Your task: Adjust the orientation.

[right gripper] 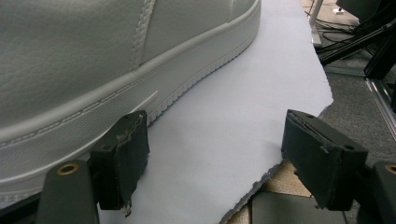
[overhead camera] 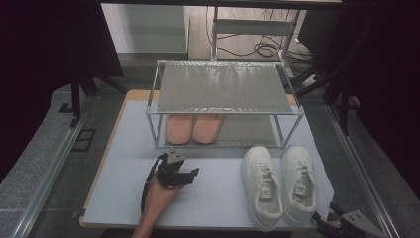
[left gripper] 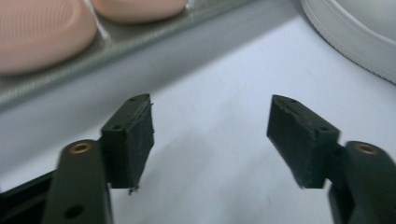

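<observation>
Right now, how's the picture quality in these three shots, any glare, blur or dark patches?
High view: dim overall, dark at both sides, with glare on the rack's top shelf. Left gripper view: the jaws are fairly sharp, while the pink slippers behind them are soft and out of focus. Right gripper view: evenly lit, the white sneaker close up with its stitching clear.

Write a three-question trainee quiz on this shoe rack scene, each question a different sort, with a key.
1. True or false: the pink slippers lie on the top shelf of the rack.
2. Which pair stands on the mat in front of the rack? A) white sneakers B) black boots C) brown sandals
3. Fill in: the left claw is ____, with nothing between its jaws.

Key: 1 false, they lie on the lower shelf; 2 A; 3 open.
</observation>
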Motion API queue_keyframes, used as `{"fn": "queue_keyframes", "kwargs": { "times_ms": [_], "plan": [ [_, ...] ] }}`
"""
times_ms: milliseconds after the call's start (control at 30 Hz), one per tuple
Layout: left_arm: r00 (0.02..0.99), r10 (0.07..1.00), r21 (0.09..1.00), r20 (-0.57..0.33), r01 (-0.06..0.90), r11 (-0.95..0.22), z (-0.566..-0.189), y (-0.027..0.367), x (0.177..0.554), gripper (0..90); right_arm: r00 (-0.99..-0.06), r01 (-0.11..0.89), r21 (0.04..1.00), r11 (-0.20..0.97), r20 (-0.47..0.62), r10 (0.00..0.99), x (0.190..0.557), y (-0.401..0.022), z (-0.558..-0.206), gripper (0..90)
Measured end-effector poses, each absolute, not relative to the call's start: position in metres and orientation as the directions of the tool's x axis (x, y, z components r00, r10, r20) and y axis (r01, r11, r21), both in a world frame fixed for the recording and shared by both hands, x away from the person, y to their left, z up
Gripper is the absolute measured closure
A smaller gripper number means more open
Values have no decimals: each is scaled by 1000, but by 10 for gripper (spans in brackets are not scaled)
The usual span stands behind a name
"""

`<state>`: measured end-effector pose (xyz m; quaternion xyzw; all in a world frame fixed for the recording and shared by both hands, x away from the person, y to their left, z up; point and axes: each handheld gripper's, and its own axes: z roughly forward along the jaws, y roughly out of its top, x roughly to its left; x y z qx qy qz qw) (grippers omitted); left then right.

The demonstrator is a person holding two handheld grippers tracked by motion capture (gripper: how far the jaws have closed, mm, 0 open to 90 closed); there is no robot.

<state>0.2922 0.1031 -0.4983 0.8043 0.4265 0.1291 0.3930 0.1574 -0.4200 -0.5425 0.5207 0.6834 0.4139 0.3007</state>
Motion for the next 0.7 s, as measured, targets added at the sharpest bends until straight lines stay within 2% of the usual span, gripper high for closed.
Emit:
{"fn": "queue_keyframes", "kwargs": {
  "times_ms": [367, 533, 700],
  "plan": [
    [587, 803, 716, -99, 603, -352, -505, 128, 265, 154, -270, 494, 860, 125, 15, 963, 159, -419, -538, 226],
    [575, 812, 704, -101, 618, -351, -510, 139, 256, 136, -253, 520, 845, 124, 14, 967, 160, -418, -536, 184],
    [562, 823, 693, -83, 626, -358, -516, 148, 247, 135, -256, 537, 831, 142, 0, 967, 162, -417, -533, 180]
  ]
}}
